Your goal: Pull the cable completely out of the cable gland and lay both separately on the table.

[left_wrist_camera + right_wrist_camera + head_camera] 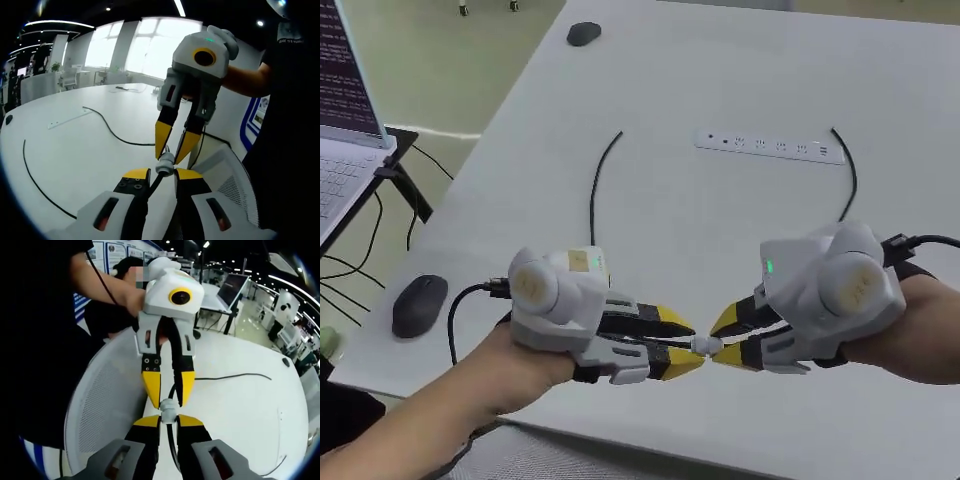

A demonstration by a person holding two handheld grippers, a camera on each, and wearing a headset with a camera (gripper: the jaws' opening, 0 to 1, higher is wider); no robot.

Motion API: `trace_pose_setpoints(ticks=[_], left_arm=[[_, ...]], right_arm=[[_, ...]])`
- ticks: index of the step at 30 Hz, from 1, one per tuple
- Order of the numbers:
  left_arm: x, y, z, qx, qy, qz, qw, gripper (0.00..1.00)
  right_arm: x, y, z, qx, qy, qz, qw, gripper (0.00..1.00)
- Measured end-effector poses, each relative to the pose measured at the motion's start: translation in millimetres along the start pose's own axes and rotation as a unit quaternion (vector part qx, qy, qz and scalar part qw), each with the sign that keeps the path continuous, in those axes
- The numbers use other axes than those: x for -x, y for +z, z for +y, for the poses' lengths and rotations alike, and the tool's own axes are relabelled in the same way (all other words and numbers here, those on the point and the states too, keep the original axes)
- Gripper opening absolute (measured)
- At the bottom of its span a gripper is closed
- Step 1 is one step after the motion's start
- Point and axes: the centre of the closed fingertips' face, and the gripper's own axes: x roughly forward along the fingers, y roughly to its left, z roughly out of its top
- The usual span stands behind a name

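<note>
The two grippers meet tip to tip over the near part of the table (740,230), and the small white cable gland (703,346) sits right between their yellow tips. The right gripper (716,346) has its jaws closed on one end of the gland. The left gripper (693,346) has its jaws narrowly apart around the other end; whether they pinch it cannot be told. The black cable (155,184) is still in the gland, running from it back between the left gripper's jaws. Another stretch runs back between the right gripper's jaws.
</note>
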Motion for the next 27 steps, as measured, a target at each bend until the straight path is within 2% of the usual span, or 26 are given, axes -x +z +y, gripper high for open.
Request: trace_pose_setpoints(ticks=[8, 13, 16, 18, 19, 21, 24, 27], left_arm=[[-1.9, 0.7, -5.3, -0.035, -0.010, -0.005, 0.9993, 0.16], [-0.4, 2.6, -4.4, -0.030, -0.010, -0.012, 0.9994, 0.16], [0.4, 3.5, -3.7, -0.032, -0.008, -0.010, 0.9994, 0.15], [0.7, 4.1, -4.2, -0.027, -0.008, -0.010, 0.9995, 0.15], [0.8, 4.5, -3.8, -0.028, -0.007, -0.011, 0.9995, 0.15], [0.9, 4.4, -5.0, -0.016, -0.010, -0.010, 0.9998, 0.15], [1.3, 6.9, -5.2, -0.015, -0.007, -0.014, 0.9998, 0.15], [2.6, 8.2, -5.4, -0.006, -0.010, -0.015, 0.9998, 0.15]], right_arm=[[1.9, -1.3, 1.9, 0.002, 0.012, -0.029, 0.9995, 0.06], [4.5, -0.1, 3.7, 0.009, 0.013, -0.052, 0.9985, 0.07], [4.6, 1.0, 3.0, 0.016, 0.002, -0.065, 0.9978, 0.08], [5.0, 2.0, 2.7, 0.004, 0.001, -0.072, 0.9974, 0.08], [5.3, 1.3, 2.3, -0.016, -0.003, -0.074, 0.9971, 0.08], [5.7, 1.6, 3.0, -0.010, -0.002, -0.076, 0.9970, 0.09], [7.3, 1.3, 1.3, -0.016, -0.009, -0.073, 0.9972, 0.11], [16.1, 11.2, -1.3, -0.040, -0.009, -0.101, 0.9941, 0.14]])
